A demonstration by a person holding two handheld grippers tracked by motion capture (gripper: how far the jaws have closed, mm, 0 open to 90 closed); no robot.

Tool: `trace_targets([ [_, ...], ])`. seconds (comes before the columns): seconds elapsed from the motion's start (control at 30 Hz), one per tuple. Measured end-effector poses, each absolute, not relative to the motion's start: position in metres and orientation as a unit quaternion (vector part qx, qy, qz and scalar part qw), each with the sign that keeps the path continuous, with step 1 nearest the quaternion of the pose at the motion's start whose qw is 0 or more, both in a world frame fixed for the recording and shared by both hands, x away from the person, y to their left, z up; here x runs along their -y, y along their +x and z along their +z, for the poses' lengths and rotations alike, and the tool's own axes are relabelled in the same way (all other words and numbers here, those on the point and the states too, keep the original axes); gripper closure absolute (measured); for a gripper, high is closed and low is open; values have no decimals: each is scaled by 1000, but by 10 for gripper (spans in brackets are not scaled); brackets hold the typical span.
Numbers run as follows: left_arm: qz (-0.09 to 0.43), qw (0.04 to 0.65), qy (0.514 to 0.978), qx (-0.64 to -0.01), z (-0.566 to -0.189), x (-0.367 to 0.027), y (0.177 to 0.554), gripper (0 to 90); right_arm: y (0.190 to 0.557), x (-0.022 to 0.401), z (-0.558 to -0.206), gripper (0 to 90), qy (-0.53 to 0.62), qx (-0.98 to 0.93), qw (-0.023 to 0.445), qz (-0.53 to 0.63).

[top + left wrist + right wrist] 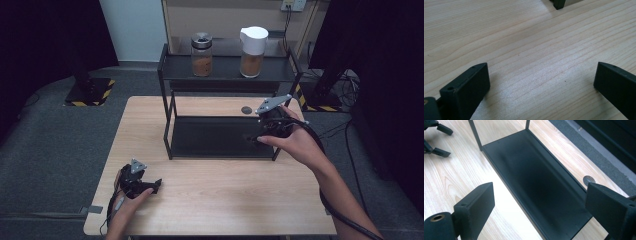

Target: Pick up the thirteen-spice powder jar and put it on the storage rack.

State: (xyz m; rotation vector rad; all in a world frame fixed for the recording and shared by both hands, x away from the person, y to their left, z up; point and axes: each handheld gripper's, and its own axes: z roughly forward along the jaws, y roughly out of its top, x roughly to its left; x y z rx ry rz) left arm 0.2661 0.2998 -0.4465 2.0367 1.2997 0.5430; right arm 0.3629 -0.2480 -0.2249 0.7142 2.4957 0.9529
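Currently we log the right gripper (254,135) at about three o'clock on the tabletop (225,195), poised over the right end of the black rack's lower shelf (210,137), its fingers (475,206) spread apart with nothing between them. Our left gripper (150,187) rests at about seven o'clock near the front edge of the tabletop, fingers (467,87) likewise apart over bare wood. On the rack's upper shelf (225,72), at twelve o'clock, we list two items: a glass jar with a metal lid (202,54), holding brown powder, and to its right a white-capped jar (252,51) with similar brown contents; the two stand well apart. A small round grey disc (246,110) lies on the tabletop just behind the lower shelf, near the right gripper.
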Motion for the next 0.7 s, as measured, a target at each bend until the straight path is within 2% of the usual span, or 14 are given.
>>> trace_targets([
  [0.7,207,326,777,-496,-447,-300,266,0,359,252,-258,101,257,-894,165,328],
])
